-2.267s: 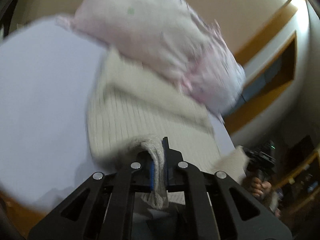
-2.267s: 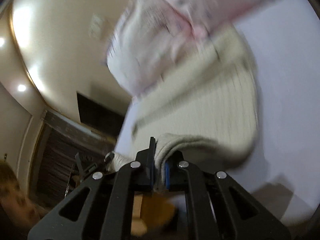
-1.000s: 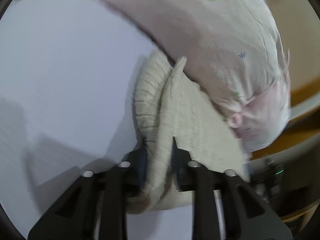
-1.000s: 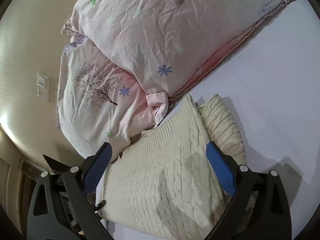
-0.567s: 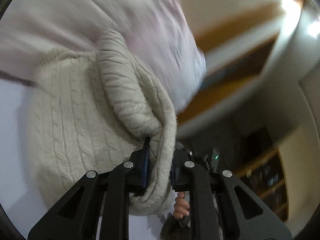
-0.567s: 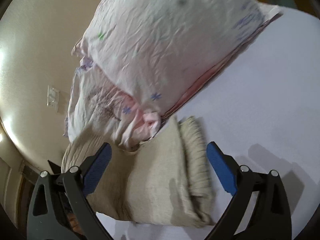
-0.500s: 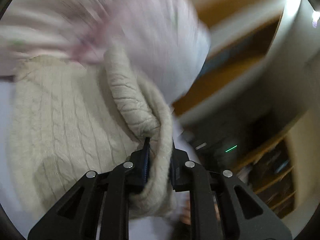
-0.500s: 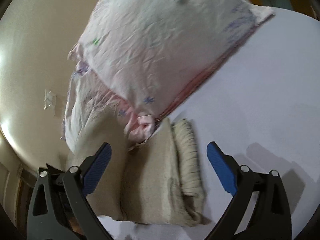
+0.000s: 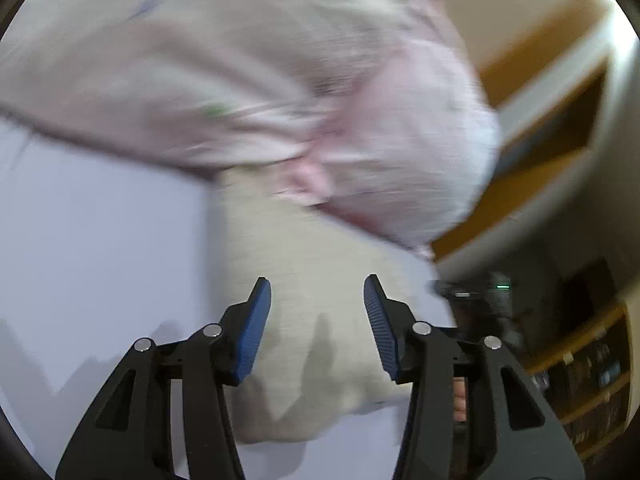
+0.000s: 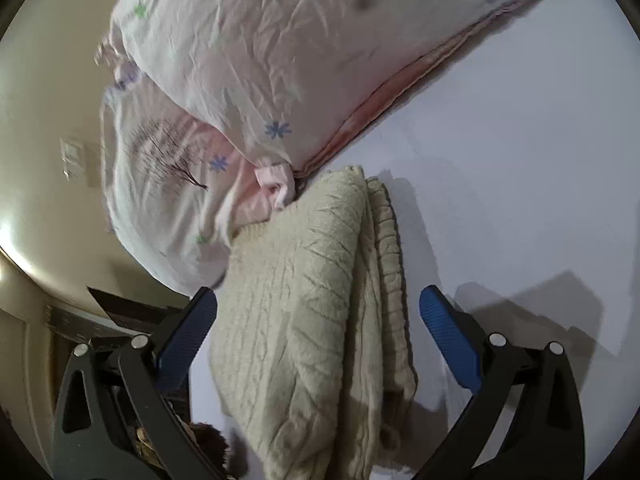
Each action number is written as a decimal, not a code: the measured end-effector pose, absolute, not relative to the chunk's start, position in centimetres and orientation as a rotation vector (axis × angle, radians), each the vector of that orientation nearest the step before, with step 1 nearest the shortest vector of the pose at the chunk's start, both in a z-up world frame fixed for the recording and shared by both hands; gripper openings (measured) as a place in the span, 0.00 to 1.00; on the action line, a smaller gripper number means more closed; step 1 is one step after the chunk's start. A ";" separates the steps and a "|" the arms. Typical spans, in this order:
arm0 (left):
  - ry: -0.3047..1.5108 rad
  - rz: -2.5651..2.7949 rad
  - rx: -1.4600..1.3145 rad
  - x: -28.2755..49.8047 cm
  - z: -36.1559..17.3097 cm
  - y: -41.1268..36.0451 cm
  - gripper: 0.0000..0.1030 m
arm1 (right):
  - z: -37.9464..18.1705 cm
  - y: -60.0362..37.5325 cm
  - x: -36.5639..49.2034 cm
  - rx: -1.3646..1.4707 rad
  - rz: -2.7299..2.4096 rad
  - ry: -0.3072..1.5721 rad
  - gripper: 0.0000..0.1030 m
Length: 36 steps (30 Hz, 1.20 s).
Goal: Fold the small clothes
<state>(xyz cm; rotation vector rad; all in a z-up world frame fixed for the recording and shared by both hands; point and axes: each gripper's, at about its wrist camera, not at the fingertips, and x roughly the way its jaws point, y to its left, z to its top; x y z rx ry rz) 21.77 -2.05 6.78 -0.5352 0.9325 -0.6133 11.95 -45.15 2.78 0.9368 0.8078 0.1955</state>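
Note:
A cream cable-knit sweater [image 10: 304,300] lies folded in layers on the white bed sheet [image 10: 520,184], its far edge against the pillows. It also shows, blurred, in the left wrist view [image 9: 304,300]. My right gripper [image 10: 318,308] is open and empty, its blue pads spread wide just above the sweater. My left gripper [image 9: 316,296] is open and empty, hovering over the sweater's near part. Its view is motion-blurred.
Two pink-white flower-print pillows [image 10: 280,60] lie stacked behind the sweater; they also show in the left wrist view [image 9: 240,80]. A cream wall with a light switch [image 10: 72,160] is beyond. A wooden bed frame [image 9: 540,184] and dark shelves [image 9: 592,380] stand at right.
My left gripper has let go of the sweater fold it was holding and opened. The sweater now lies folded over on the sheet. My right gripper stays open over it.

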 end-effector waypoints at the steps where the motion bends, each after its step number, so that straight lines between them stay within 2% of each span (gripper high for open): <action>1: 0.968 -0.594 -0.531 22.2 5.6 -1.2 0.48 | 2.6 -44.8 12.6 0.913 0.178 0.843 0.98; 3: 1.018 -0.586 -0.505 22.6 4.5 -2.1 0.49 | 2.1 -44.4 13.3 0.886 0.158 0.892 0.98; 7: 1.042 -0.578 -0.444 22.3 3.5 -4.4 0.65 | 1.6 -43.3 13.8 0.845 0.187 0.920 0.96; 10: 1.053 -0.584 -0.460 22.4 2.8 -5.4 0.67 | 0.9 -42.9 13.6 0.854 0.237 0.912 0.70; 11: 1.054 -0.581 -0.472 22.6 2.6 -5.5 0.68 | 0.8 -42.8 13.4 0.844 0.232 0.897 0.47; 13: 1.072 -0.591 -0.506 22.9 1.7 -5.3 0.66 | 0.3 -42.3 13.4 0.867 0.266 0.895 0.35; 14: 1.078 -0.598 -0.519 23.2 1.4 -5.1 0.58 | 0.4 -42.3 13.3 0.878 0.272 0.882 0.32; 17: 1.047 -0.655 -0.485 22.5 2.6 -4.2 0.35 | 2.3 -41.3 12.7 0.844 0.304 0.822 0.29; 19: 0.996 -0.690 -0.468 21.3 4.2 -2.9 0.34 | 4.1 -40.0 12.3 0.827 0.389 0.764 0.28; 24: 0.857 -0.623 -0.374 18.1 6.8 2.3 0.37 | 5.9 -34.8 13.3 0.679 0.473 0.750 0.31; 26: 0.880 -0.496 -0.276 18.0 6.1 3.3 0.41 | 4.8 -32.8 15.0 0.572 0.381 0.835 0.41; 27: 0.899 -0.434 -0.245 18.0 5.6 3.7 0.42 | 4.5 -32.2 15.4 0.500 0.291 0.865 0.42; 29: 0.881 -0.401 -0.276 17.0 5.4 5.5 0.45 | 4.8 -32.5 14.6 0.473 0.210 0.847 0.58; 30: 0.866 -0.394 -0.281 16.6 5.7 5.9 0.46 | 5.2 -32.9 13.7 0.514 0.229 0.809 0.58; 33: 0.806 -0.378 -0.273 14.5 6.7 6.6 0.57 | 6.5 -32.9 11.2 0.548 0.307 0.736 0.63; 34: 0.797 -0.383 -0.272 13.7 6.8 6.7 0.59 | 6.2 -31.9 11.1 0.517 0.327 0.762 0.56; 35: 0.795 -0.381 -0.268 13.3 6.8 6.5 0.59 | 5.9 -31.1 11.4 0.471 0.314 0.788 0.20; 36: 0.795 -0.379 -0.262 12.8 6.8 6.3 0.59 | 5.6 -30.1 12.0 0.402 0.252 0.807 0.12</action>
